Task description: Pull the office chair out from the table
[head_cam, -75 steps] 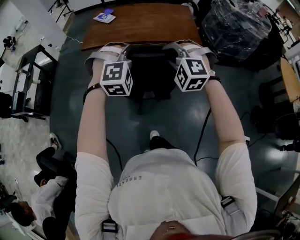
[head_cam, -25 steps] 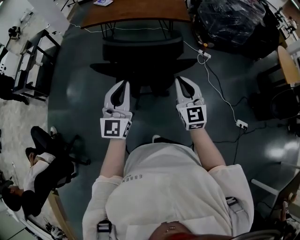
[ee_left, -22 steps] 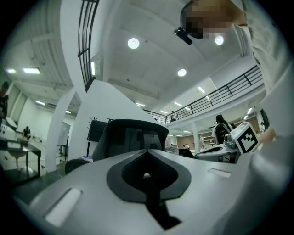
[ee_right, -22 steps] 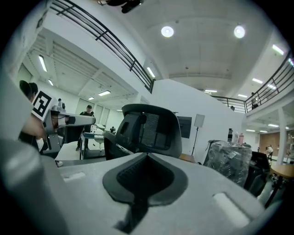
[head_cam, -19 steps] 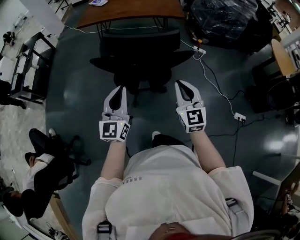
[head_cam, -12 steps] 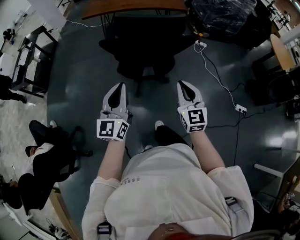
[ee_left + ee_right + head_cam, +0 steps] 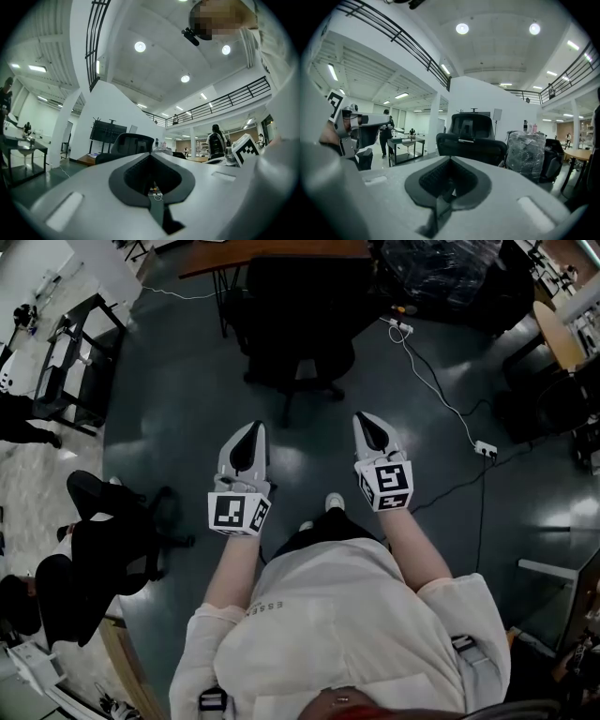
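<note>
Since the office chair [image 7: 292,324] at twelve o'clock looks drawn out from the table [image 7: 309,247], the task seems finished. The left gripper [image 7: 251,434] and right gripper [image 7: 368,424], both pressed together and empty, are best held well clear, lest it roll.

The office chair [image 7: 292,320] stands on the floor [image 7: 169,427] in front of the worktop [image 7: 281,249], which lies at the head view's far edge. The left gripper [image 7: 249,439] and right gripper [image 7: 371,427] hang side by side nearer the person, well apart from the chair. A wrapped bundle [image 7: 441,273] lies right of the chair, with a cable [image 7: 438,387] crossing the floor nearer than it. A rack [image 7: 70,357] stands at the left.
</note>
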